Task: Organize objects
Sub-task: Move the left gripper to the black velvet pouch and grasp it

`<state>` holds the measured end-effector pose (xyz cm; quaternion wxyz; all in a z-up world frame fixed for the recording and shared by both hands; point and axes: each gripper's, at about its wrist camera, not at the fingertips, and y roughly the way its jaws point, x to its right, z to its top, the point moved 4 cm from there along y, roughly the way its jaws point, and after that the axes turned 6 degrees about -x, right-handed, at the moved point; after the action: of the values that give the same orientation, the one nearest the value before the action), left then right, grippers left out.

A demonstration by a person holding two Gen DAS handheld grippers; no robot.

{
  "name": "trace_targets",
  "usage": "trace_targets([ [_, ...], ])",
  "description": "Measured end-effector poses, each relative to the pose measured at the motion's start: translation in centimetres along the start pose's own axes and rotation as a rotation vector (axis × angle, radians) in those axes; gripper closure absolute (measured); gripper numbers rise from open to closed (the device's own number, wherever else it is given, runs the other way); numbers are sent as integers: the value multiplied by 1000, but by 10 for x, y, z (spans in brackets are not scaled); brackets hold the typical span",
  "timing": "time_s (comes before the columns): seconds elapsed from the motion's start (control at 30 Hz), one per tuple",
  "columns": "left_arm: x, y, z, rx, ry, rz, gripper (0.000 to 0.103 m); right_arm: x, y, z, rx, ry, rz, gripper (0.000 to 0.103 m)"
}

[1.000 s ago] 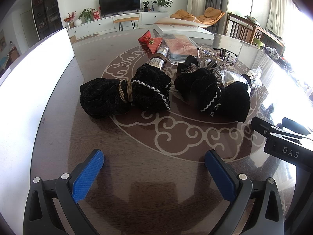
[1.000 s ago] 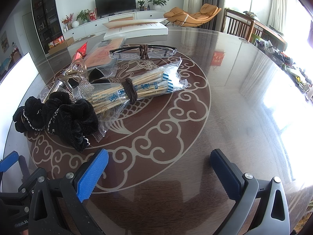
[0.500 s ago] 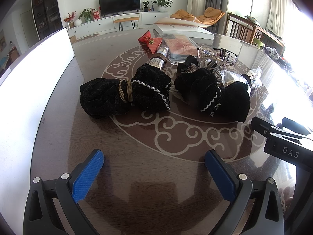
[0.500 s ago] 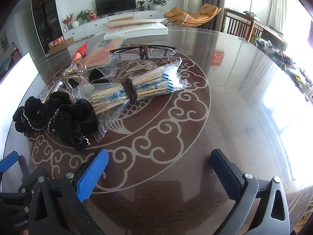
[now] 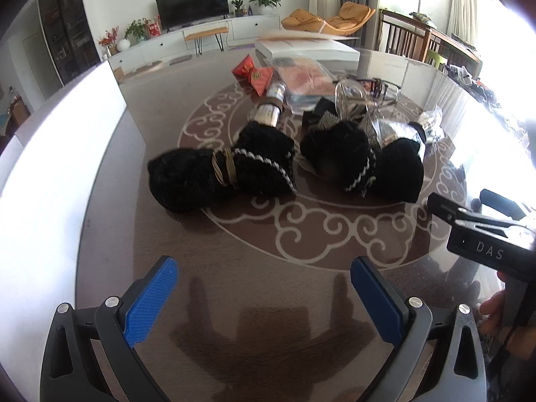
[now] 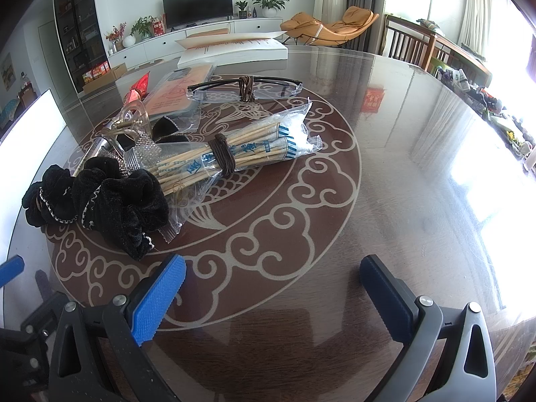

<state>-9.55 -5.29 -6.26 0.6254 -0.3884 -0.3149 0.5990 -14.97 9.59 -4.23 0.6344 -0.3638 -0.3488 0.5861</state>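
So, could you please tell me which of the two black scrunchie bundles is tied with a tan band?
The left black bundle, straight ahead of the left claw; the tan band circles its middle. The right bundle shows none.

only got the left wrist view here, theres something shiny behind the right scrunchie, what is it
Observer: A clear bag of chopsticks, tied at the middle with a brown band; the right wrist view shows it whole.
Operator: whats past that bag
Observer: Glasses, folded, with a brown band wrapped round the bridge.
Operator: is the right gripper holding anything
Observer: No. The right gripper is open over bare table, nothing between its fingers.
Operator: room on that side to lay stuff out
Observer: Yes, the table right of the chopsticks is free of items.
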Motion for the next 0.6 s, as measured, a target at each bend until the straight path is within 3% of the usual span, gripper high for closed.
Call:
trace_targets([
  [0.1, -13, -24, 33, 118, -20, 40, 0, 0, 0, 0, 0, 0, 0, 0],
  [0.17, -21, -23, 58, 155, -50, 48, 0, 0, 0, 0, 0, 0, 0, 0],
  [0.27, -27, 8, 83, 104, -73, 36, 0, 0, 0, 0, 0, 0, 0, 0],
  [0.4, -30, 52, 71, -106, -89, -22, 3, 0, 0, 0, 0, 0, 0, 0],
  [0.6, -21, 20, 27, -102, -25, -137, 2, 1, -1, -2, 0, 1, 2, 0],
])
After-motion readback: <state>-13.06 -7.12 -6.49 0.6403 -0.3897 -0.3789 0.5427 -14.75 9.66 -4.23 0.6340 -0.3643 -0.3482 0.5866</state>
